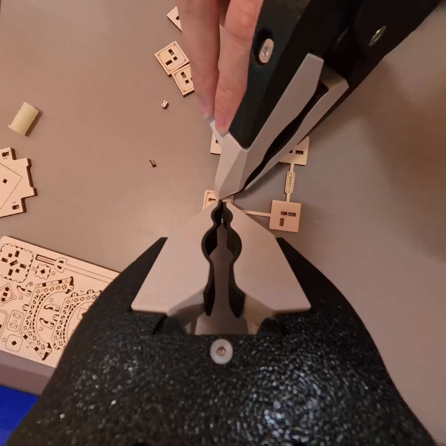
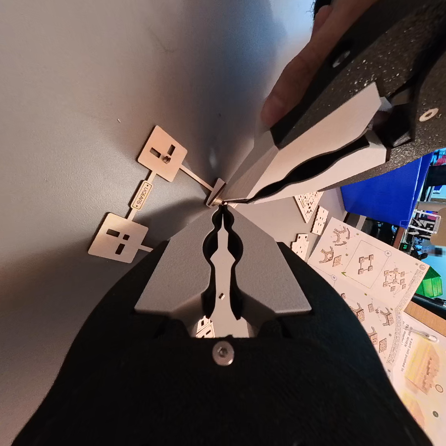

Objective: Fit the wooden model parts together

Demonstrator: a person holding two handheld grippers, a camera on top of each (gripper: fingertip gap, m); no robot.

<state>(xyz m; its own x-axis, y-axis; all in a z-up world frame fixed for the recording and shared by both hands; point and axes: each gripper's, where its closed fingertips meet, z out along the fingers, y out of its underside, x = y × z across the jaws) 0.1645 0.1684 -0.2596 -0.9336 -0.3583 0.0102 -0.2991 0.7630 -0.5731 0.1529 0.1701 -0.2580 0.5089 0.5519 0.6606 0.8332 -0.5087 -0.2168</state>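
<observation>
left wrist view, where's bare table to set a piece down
The grey table is bare between the cream cylinder, the stepped wooden panel and the two claws. It is also bare right of the linked square frame. It is crowded where the left claw and right claw meet, and around the punch-out sheet.

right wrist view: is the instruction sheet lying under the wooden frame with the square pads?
No. The instruction sheet lies at the right of the view, while the wooden frame rests on bare grey table at the left, well apart.
</observation>
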